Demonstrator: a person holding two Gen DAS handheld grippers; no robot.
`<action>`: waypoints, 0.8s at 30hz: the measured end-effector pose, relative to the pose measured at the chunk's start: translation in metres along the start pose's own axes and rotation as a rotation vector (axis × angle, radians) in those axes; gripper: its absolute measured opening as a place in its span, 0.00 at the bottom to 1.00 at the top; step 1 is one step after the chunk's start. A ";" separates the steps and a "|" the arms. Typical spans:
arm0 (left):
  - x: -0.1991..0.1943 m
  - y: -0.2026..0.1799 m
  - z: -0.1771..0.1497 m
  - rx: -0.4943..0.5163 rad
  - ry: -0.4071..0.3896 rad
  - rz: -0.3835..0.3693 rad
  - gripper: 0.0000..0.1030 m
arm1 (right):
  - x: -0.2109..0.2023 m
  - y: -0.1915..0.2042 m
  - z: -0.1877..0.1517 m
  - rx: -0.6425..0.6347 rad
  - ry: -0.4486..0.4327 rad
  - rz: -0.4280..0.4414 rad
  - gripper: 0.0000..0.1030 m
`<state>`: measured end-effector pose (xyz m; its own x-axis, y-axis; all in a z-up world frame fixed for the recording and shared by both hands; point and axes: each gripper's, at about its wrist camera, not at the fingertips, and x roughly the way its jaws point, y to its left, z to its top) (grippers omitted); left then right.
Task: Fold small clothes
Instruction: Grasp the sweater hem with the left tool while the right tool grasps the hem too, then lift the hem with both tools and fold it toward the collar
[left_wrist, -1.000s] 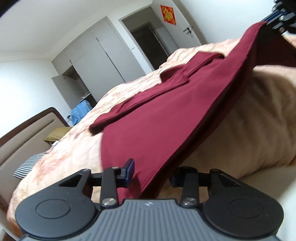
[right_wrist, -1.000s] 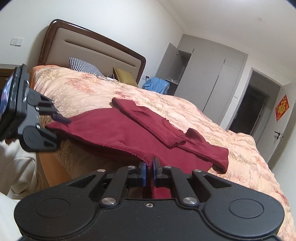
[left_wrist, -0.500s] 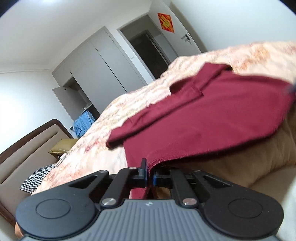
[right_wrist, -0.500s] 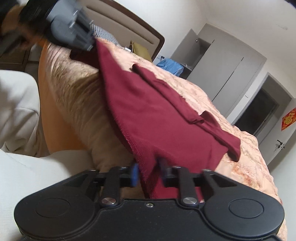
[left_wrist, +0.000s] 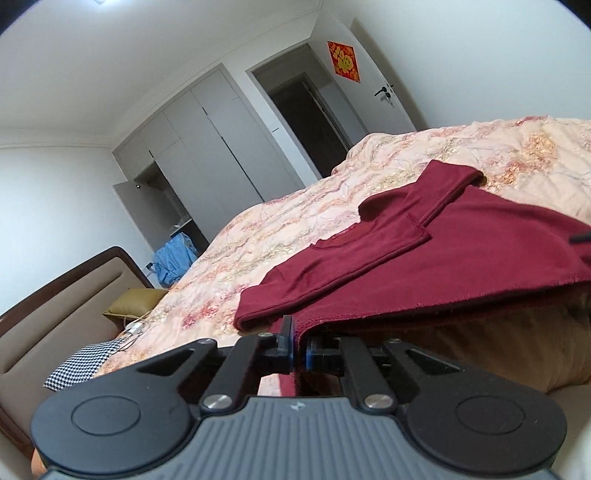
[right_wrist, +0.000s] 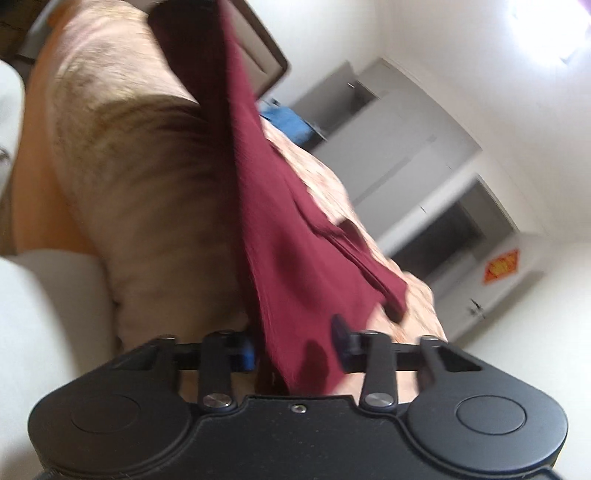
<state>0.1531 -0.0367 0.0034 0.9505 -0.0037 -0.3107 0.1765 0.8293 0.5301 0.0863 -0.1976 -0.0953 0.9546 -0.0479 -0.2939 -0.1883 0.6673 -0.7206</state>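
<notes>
A maroon long-sleeved shirt (left_wrist: 461, 258) lies on the floral quilt (left_wrist: 295, 221) of a bed, sleeves folded across its body and its hem at the near edge. My left gripper (left_wrist: 298, 345) is shut on a corner of that hem and holds it lifted off the quilt. In the blurred, tilted right wrist view the shirt (right_wrist: 295, 240) drapes down between the fingers of my right gripper (right_wrist: 295, 345). Its jaws stand apart and are closing, with loose cloth between them and the pads not pressing on it.
The brown side of the quilt (right_wrist: 147, 184) drops away below the hem. Grey wardrobes (left_wrist: 207, 147), a dark doorway (left_wrist: 306, 110) and a door with a red decoration (left_wrist: 343, 61) stand beyond the bed. A headboard (left_wrist: 66, 291), checked pillow (left_wrist: 81, 362) and blue cloth (left_wrist: 173, 254) lie left.
My left gripper closed on the hem corner and rose with it. My right gripper let go of the hem, sank and rolled, and its jaws now stand apart around the cloth.
</notes>
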 end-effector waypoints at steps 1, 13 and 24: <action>0.002 0.000 -0.001 -0.001 0.005 0.003 0.06 | -0.002 -0.006 -0.004 0.028 0.001 0.001 0.21; -0.040 -0.022 -0.031 0.073 -0.060 0.023 0.04 | -0.054 -0.084 0.002 0.301 -0.126 -0.024 0.04; -0.151 -0.004 -0.006 0.107 -0.199 0.105 0.05 | -0.163 -0.163 0.023 0.413 -0.310 0.006 0.04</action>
<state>0.0072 -0.0363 0.0439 0.9948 -0.0399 -0.0935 0.0904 0.7674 0.6347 -0.0328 -0.2816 0.0848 0.9891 0.1377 -0.0526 -0.1473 0.9078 -0.3926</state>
